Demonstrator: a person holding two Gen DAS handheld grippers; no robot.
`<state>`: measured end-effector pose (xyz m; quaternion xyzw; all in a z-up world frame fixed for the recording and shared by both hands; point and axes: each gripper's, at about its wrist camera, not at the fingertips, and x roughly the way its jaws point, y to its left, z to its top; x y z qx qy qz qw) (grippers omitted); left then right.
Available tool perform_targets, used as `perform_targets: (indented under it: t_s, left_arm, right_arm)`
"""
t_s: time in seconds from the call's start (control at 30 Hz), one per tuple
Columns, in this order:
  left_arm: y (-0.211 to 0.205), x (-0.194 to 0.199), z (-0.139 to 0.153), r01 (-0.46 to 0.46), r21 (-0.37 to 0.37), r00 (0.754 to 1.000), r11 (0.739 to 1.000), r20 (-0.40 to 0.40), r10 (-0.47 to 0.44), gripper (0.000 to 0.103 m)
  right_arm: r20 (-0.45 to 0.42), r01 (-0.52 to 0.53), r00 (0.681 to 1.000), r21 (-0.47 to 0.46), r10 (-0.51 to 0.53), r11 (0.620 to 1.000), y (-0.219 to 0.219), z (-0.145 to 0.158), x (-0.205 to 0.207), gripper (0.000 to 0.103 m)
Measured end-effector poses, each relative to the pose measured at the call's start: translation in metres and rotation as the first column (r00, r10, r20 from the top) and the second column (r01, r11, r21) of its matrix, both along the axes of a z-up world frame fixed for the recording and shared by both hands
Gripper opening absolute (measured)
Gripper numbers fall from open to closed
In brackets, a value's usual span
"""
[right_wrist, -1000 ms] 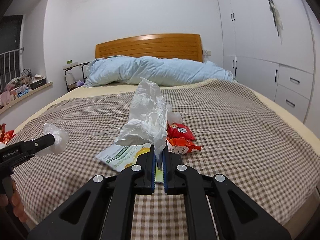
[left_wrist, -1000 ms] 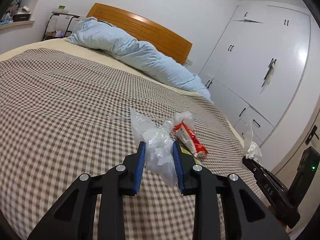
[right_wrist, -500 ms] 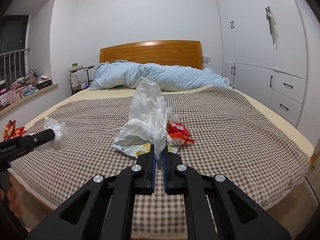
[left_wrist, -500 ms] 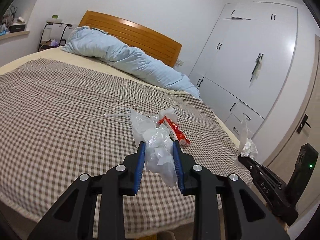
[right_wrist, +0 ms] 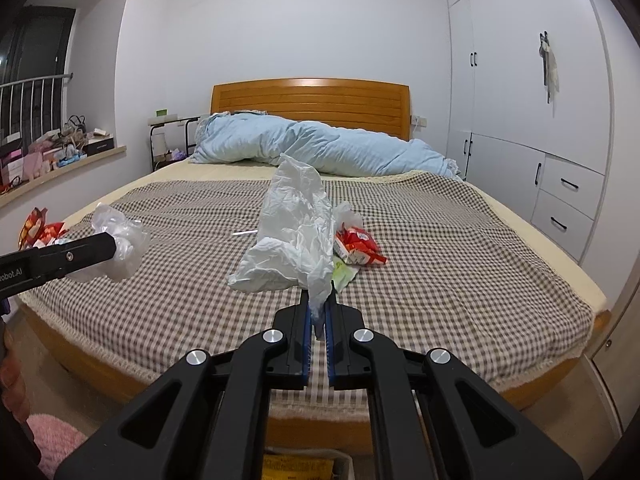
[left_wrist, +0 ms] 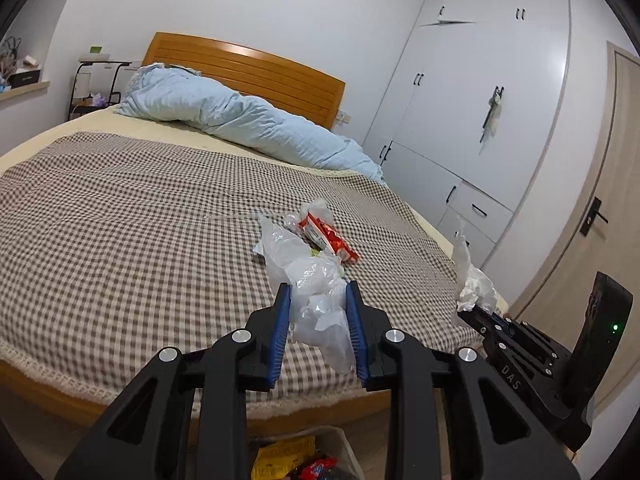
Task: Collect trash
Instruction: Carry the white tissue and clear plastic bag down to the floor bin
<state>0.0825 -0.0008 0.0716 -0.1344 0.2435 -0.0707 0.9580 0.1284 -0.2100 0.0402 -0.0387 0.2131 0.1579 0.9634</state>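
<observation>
Gripping clear plastic [left_wrist: 316, 300], left claw [left_wrist: 316, 312]; right claw [right_wrist: 318, 316] pinches white tissue [right_wrist: 296, 232]; red wrapper [right_wrist: 358, 246] on bed [right_wrist: 460, 260].

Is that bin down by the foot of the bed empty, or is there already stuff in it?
Not empty. The bin holds a yellow packet and a red wrapper. How full it is cannot be told; the tool arms hide most of it.

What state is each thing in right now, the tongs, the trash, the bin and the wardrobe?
Left tongs: shut on clear plastic wrap.
Right tongs: shut on white plastic bag.
Red snack wrapper: lying on the bed.
Bin: open, wrappers inside.
Wardrobe: top door ajar.
</observation>
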Motion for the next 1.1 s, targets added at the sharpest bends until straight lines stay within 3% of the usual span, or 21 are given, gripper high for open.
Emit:
perform_targets:
  t_s: [0.47, 1.1]
  left_arm:
    - [-0.019, -0.035, -0.027, 0.034, 0.049, 0.998, 0.998, -0.062, -0.031, 0.025]
    - [-0.024, -0.038, -0.117, 0.084, 0.083, 0.967, 0.993, -0.247, -0.061, 0.025]
  right_arm:
    - [-0.089, 0.001, 0.996, -0.049, -0.005, 0.999, -0.01, -0.039, -0.032, 0.006]
    - [-0.265, -0.021, 0.964, -0.098, -0.006, 0.995, -0.009, -0.114, -0.046, 0.006]
